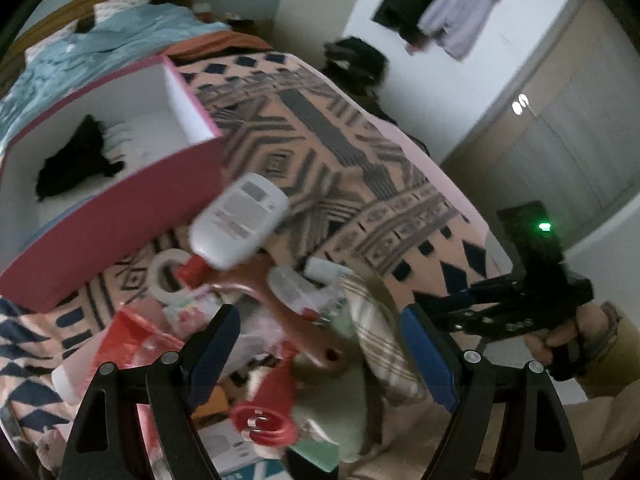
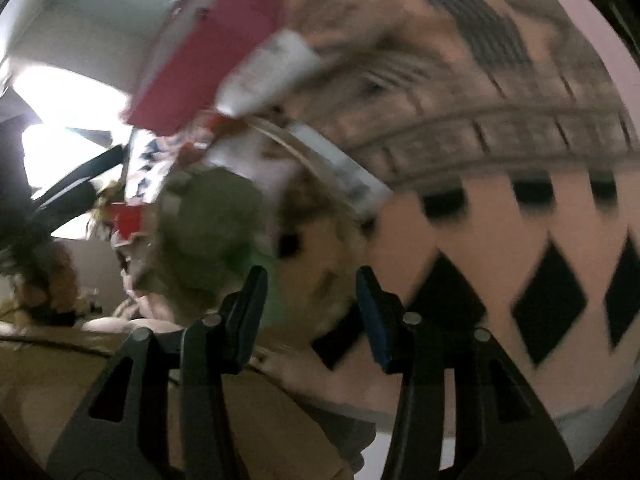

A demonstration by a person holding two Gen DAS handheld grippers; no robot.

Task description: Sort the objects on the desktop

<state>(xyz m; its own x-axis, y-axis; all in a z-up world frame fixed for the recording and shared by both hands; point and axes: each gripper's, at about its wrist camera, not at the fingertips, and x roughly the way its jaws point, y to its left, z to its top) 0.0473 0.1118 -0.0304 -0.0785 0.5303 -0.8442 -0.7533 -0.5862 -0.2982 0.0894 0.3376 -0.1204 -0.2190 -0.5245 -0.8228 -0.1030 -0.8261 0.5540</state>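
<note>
Magenta cardboard forms the open box (image 1: pixel 116 216) that stands on the patterned peach-and-black woven cloth (image 1: pixel 328 152), its white inside holding a crumpled black item (image 1: pixel 76 160), and it looks like the place the sorted things are meant to go. Just in front of it lies the unsorted heap: a white plastic bottle with a red cap (image 1: pixel 236 224), a roll of pale tape (image 1: pixel 166 274), a red plastic funnel-shaped piece (image 1: pixel 272 404), a plaid fabric pouch (image 1: pixel 380 340) and other small clutter packed against each other. The left gripper (image 1: pixel 320 344) hovers over this heap with its jaws spread wide and nothing between them. The right gripper (image 2: pixel 312 304) is low beside the same heap, jaws apart and empty as far as the heavy blur allows; in its view the objects cannot be told apart with confidence. The likely trouble is the crowding: closing on one item could catch a neighbour too, or nudge the round bottle into rolling off across the cloth, and the soft cloth could bunch under a finger. Behind the cloth-covered surface are a bed with blue bedding (image 1: pixel 100 36), garments hanging on a white wall (image 1: pixel 452 4) and pale cupboard doors (image 1: pixel 568 120).
</note>
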